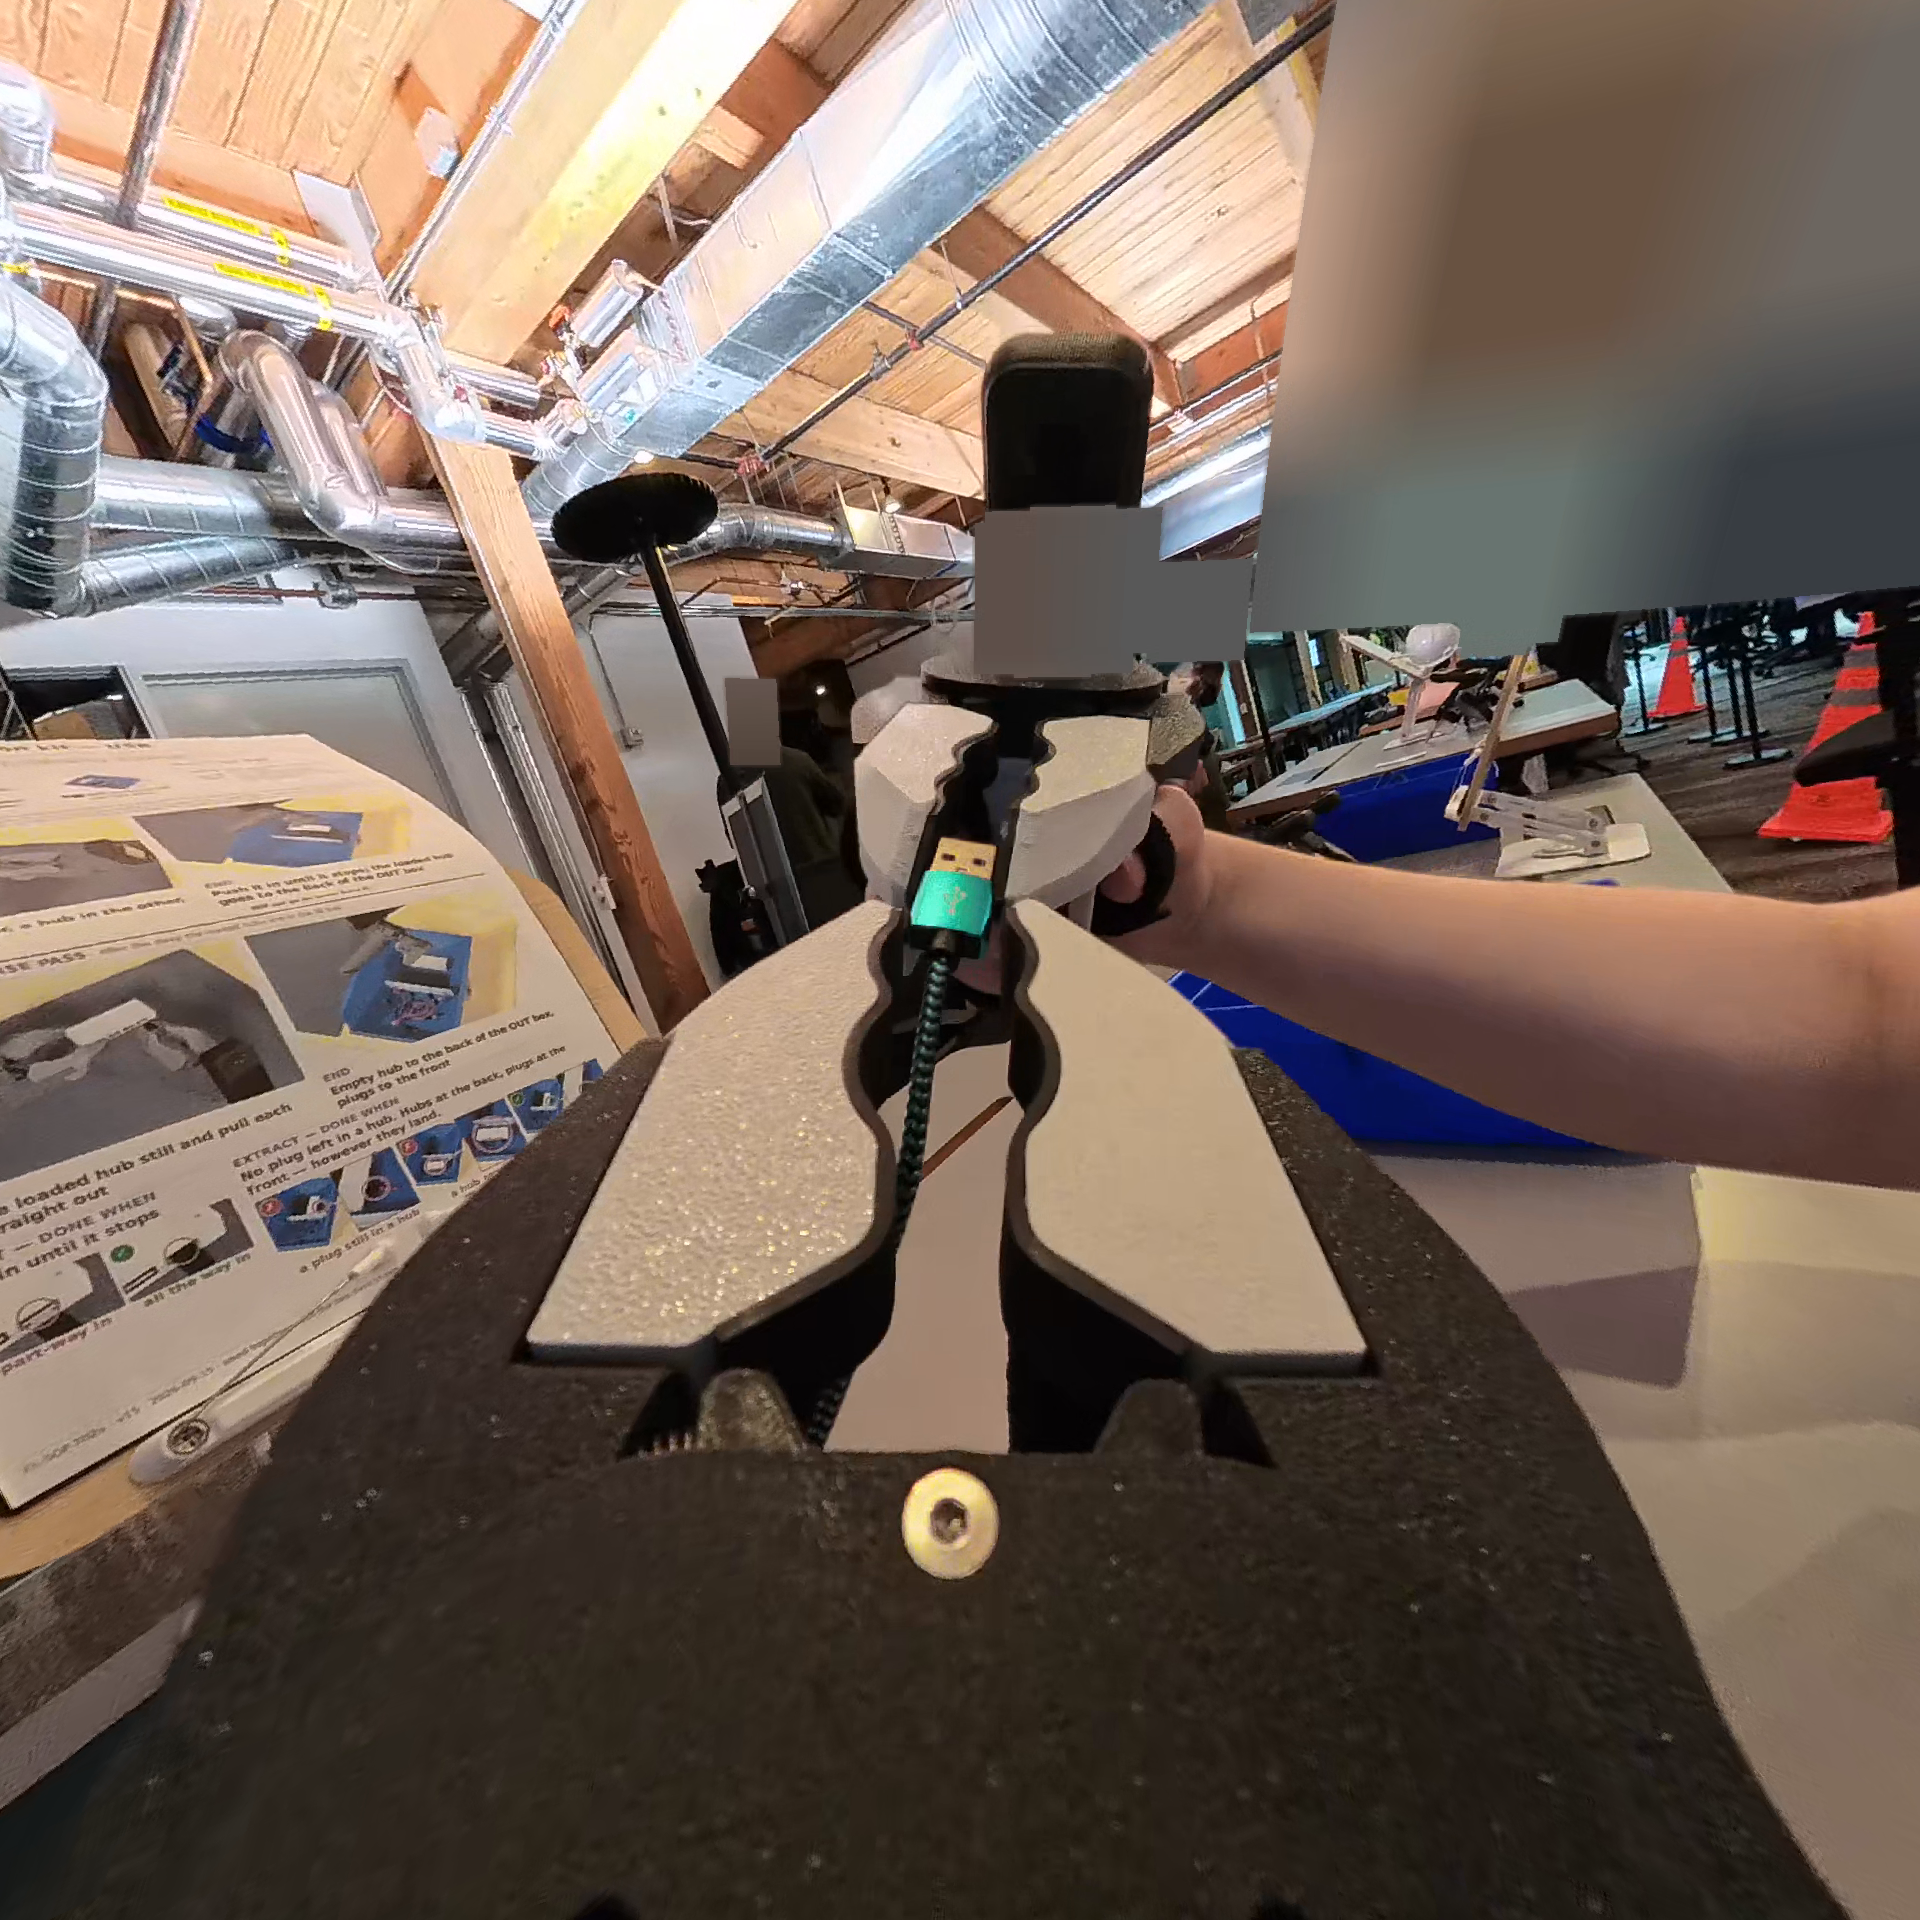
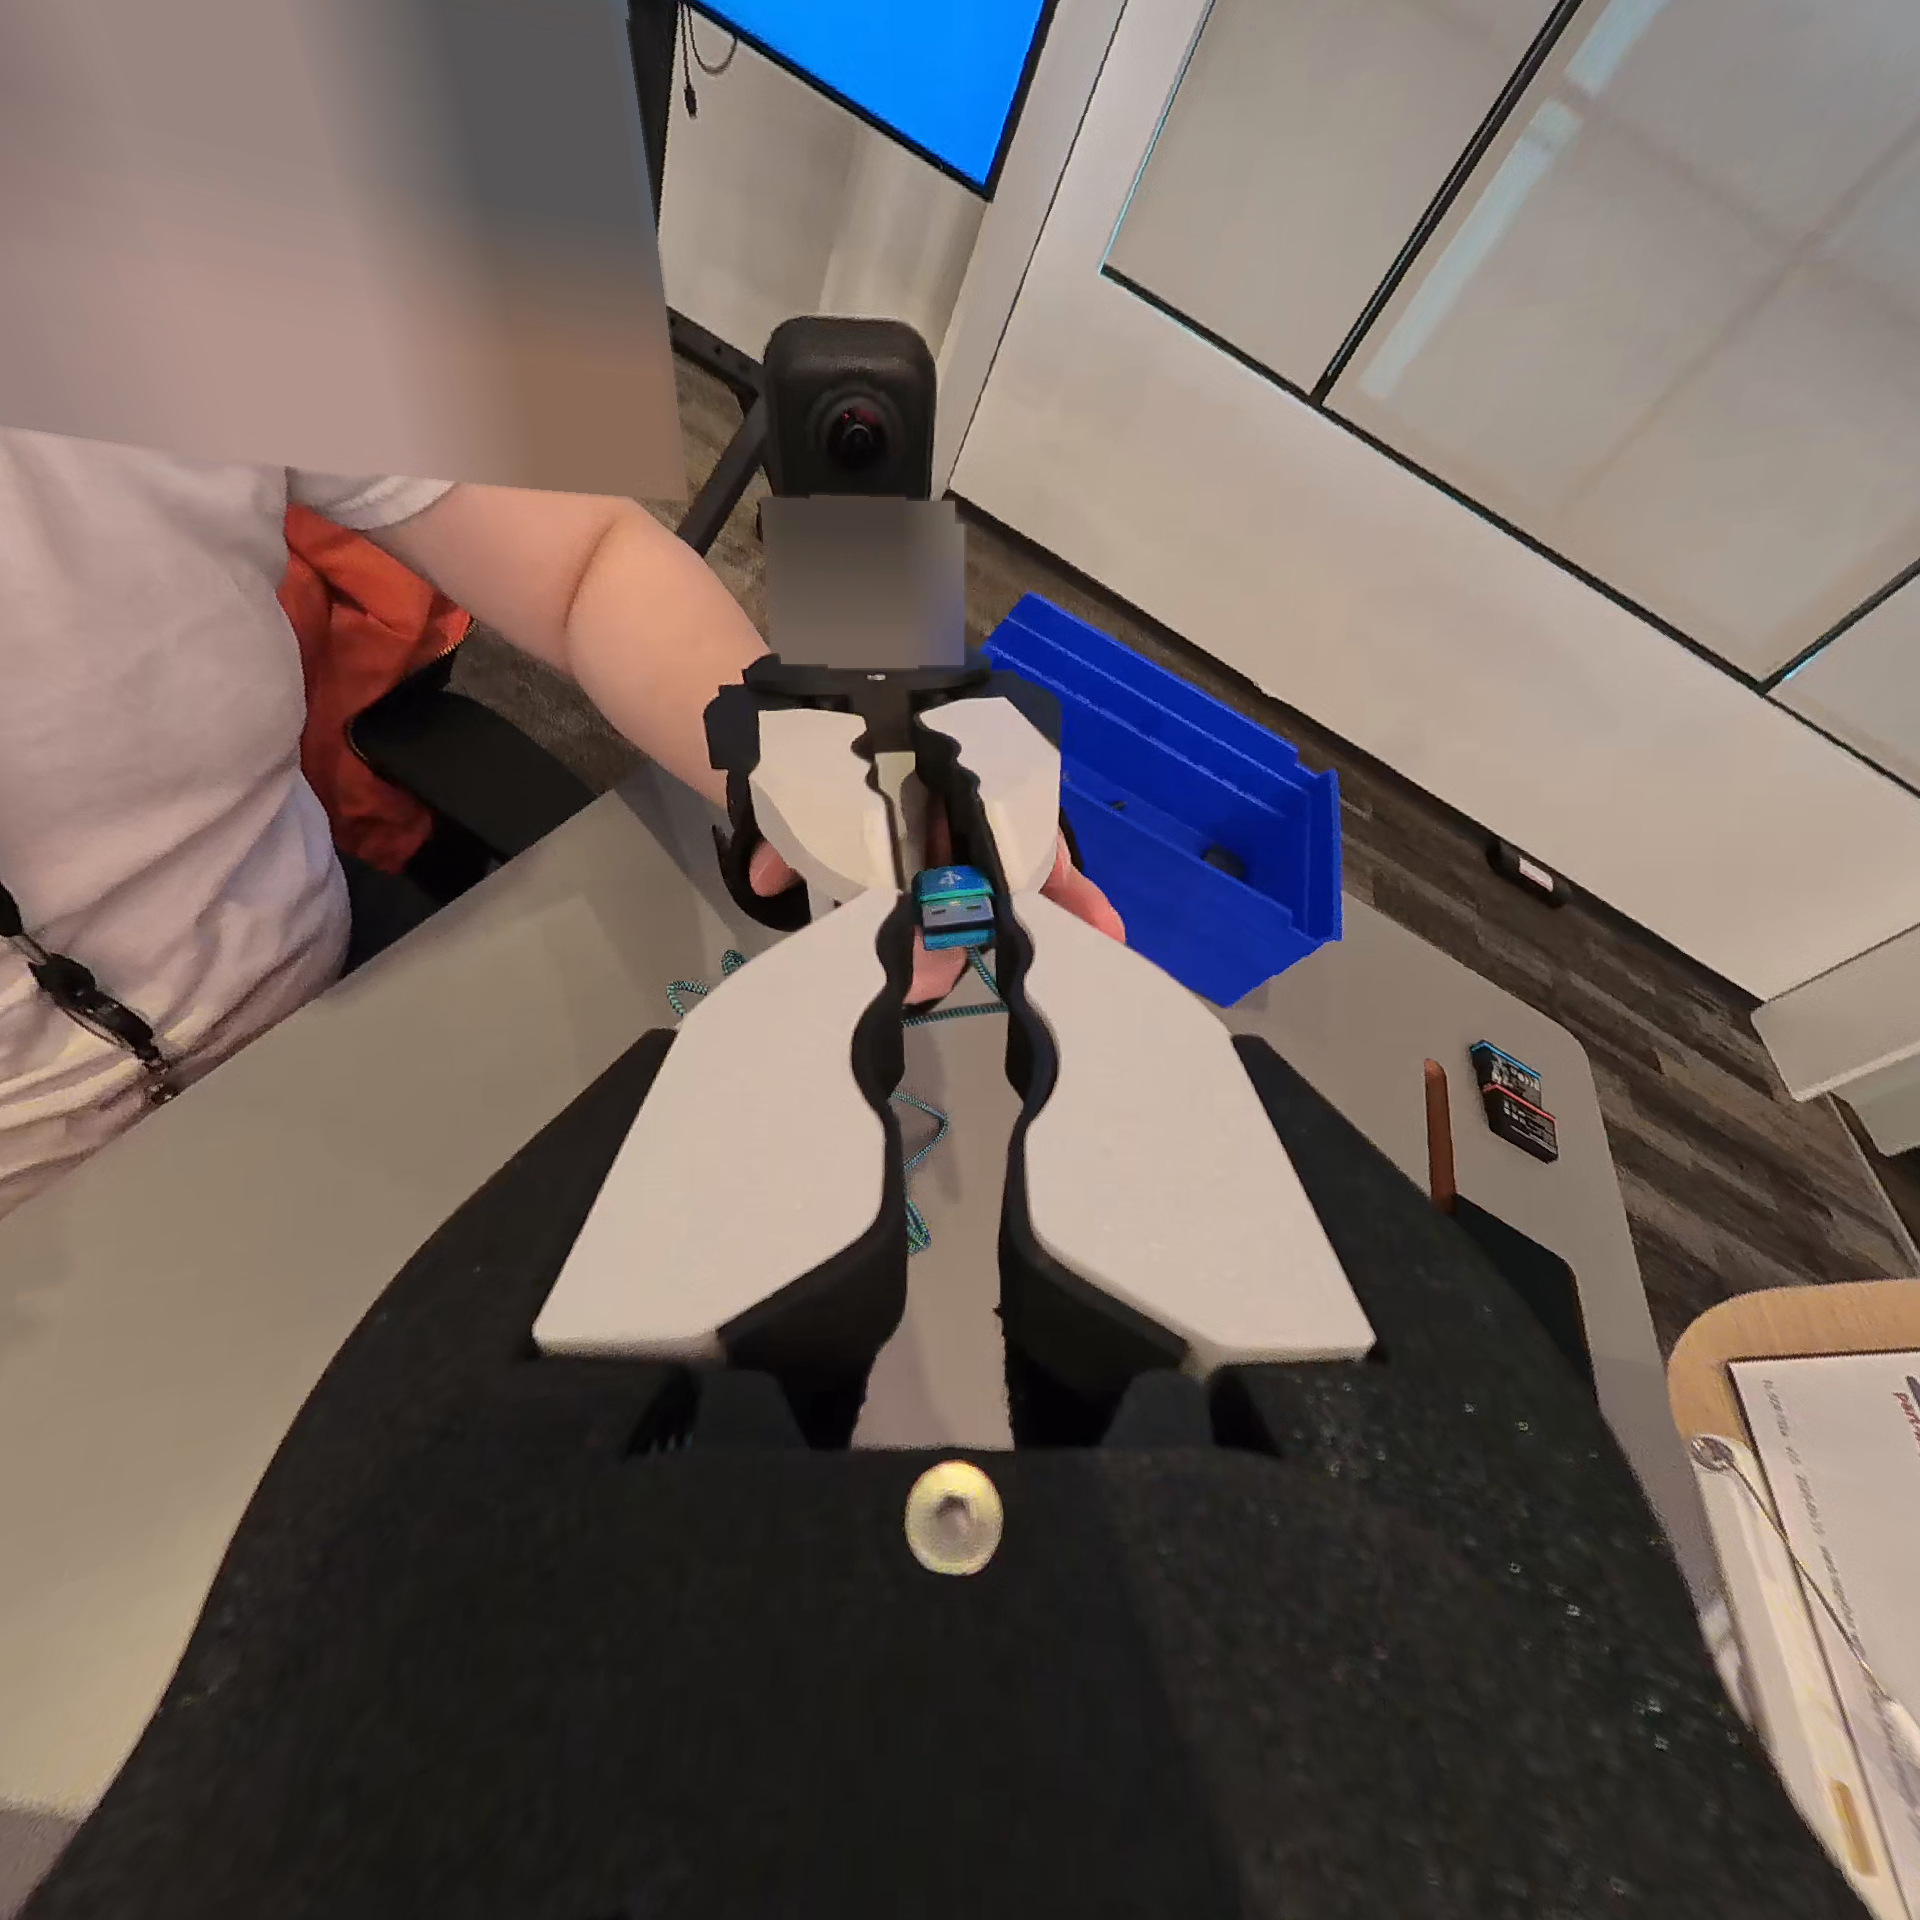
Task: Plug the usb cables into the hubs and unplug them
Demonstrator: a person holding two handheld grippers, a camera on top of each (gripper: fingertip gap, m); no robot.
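A teal USB plug (image 1: 951, 894) on a green-black braided cable (image 1: 920, 1091) sits between the tips of my left gripper (image 1: 958, 920), which is shut on its housing. The metal end points away, at my right gripper (image 1: 987, 800) facing it. In the right wrist view the same plug (image 2: 953, 909) lies between the tips of my right gripper (image 2: 954, 925), whose jaws stand a little apart with thin gaps on both sides of it. The left gripper (image 2: 914, 831) shows just behind. The cable (image 2: 920, 1153) trails down to the grey table (image 2: 364, 1143). No hub is in view.
A blue bin (image 2: 1174, 790) stands on the table behind the grippers and also shows in the left wrist view (image 1: 1382, 1070). An instruction sheet (image 1: 208, 1039) lies on a wooden board at the left. A small black packet (image 2: 1517, 1101) and a wooden stick (image 2: 1439, 1132) are at the table's right edge. My left and right fingertips are right by each other.
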